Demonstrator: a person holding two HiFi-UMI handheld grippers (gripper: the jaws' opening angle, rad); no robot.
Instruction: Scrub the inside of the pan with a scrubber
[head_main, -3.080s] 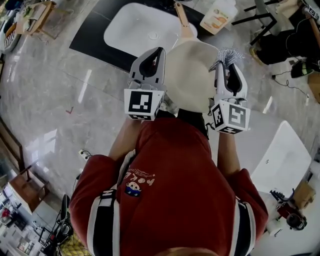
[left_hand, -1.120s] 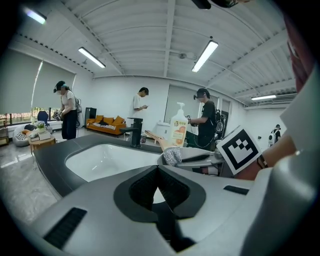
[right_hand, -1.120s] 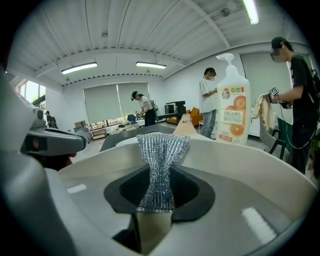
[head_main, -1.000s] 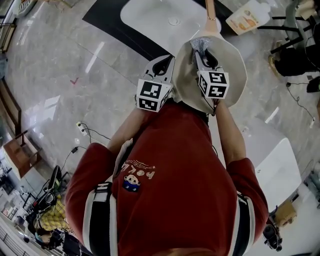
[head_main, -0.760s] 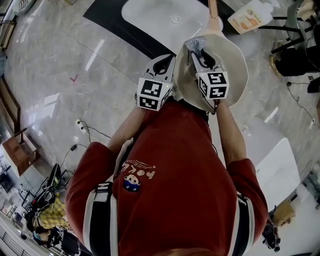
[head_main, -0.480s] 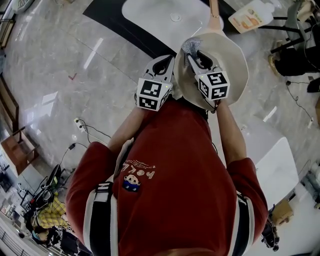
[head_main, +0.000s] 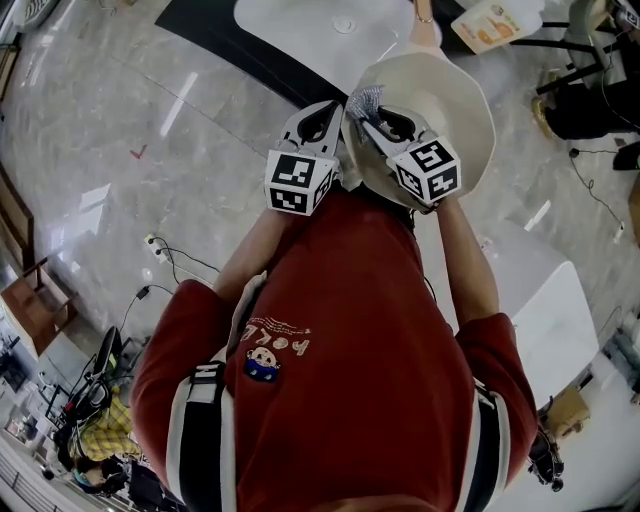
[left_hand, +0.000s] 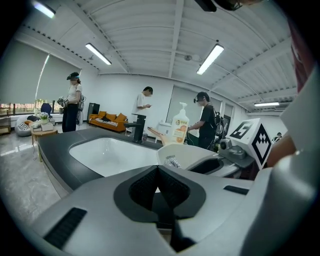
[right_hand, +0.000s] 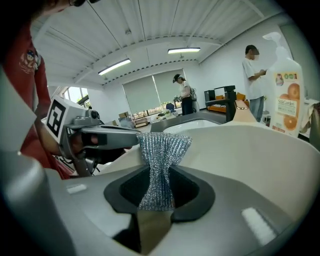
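Left hand-held gripper (left_hand: 157, 167) is closed, jaw tips meeting, on the near rim of the cream pan (left_hand: 187, 154); a pale sliver of rim shows between its pads. In the head view this hand-held gripper (head_main: 325, 110) sits at the pan's (head_main: 450, 95) left edge, and the pan is up off the dark bench (head_main: 230, 45), in front of the person's torso.

Right hand-held gripper (right_hand: 157, 170) is clamped on a silver mesh scrubber (right_hand: 161, 150), which is pinched narrow between the jaws and fans out past the tips. The scrubber (head_main: 364, 98) is inside the pan, against the wall nearest the left hand-held gripper; the right hand-held gripper (head_main: 362, 112) reaches in over the bowl.

Beyond both hand-held grippers are the white sink (head_main: 300, 25) and 1 orange-label soap bottle (head_main: 493, 20), which is ahead and to the right of the right hand-held gripper. The pan handle points away toward the sink.
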